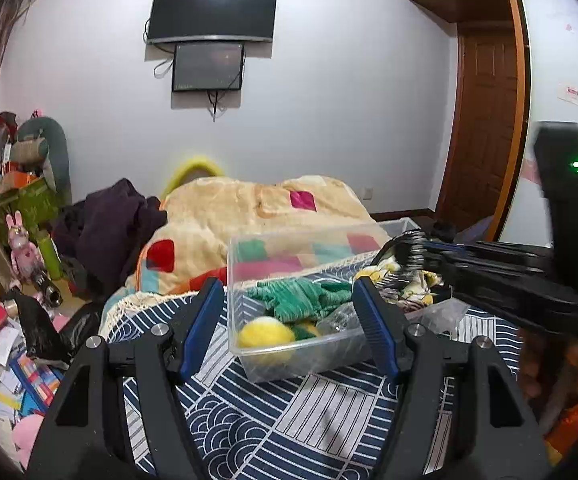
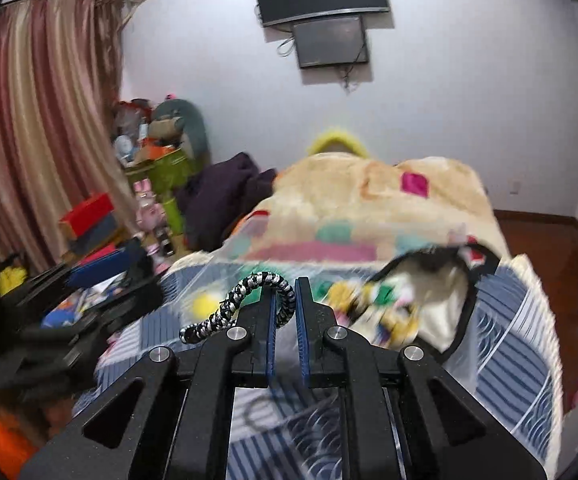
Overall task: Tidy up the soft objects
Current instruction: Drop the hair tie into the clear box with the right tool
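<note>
Braided black-and-white cord [image 2: 245,300] sits pinched between the nearly closed fingers of your right tool [image 2: 285,300], arching up and out to the left above the bed [image 2: 521,320]. Your left tool [image 1: 285,320] is spread wide and holds nothing, its fingers framing the clear plastic box [image 1: 309,356] on the patterned bedspread. That box holds a yellow ball [image 1: 265,334] and green knitted fabric [image 1: 301,298].

Both wrist views low over bed [image 1: 249,420], facing wall TV [image 1: 213,10]
</note>
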